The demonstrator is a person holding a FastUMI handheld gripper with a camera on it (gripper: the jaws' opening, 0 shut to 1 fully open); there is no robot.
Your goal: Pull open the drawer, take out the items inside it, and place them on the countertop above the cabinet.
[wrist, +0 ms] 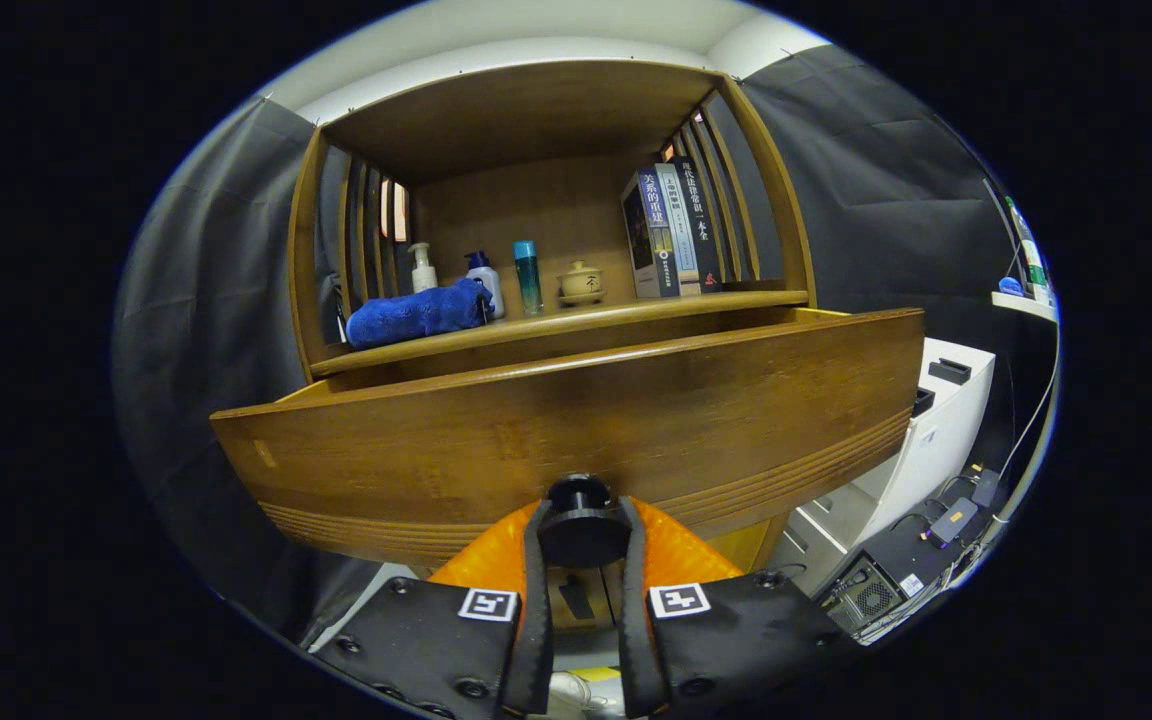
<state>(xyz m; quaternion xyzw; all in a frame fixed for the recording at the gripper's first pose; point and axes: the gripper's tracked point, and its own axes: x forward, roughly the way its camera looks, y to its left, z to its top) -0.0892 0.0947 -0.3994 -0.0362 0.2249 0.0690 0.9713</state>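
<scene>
Jaws clamped on the drawer knob [581, 522], the gripper [581, 560] should draw the drawer [576, 420] straight out, level, below the countertop [576, 322].

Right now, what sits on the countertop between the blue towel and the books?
In the tool view: a pump bottle, a white bottle with a blue cap, a teal bottle and a small lidded cup. The tool grips the drawer knob.
</scene>
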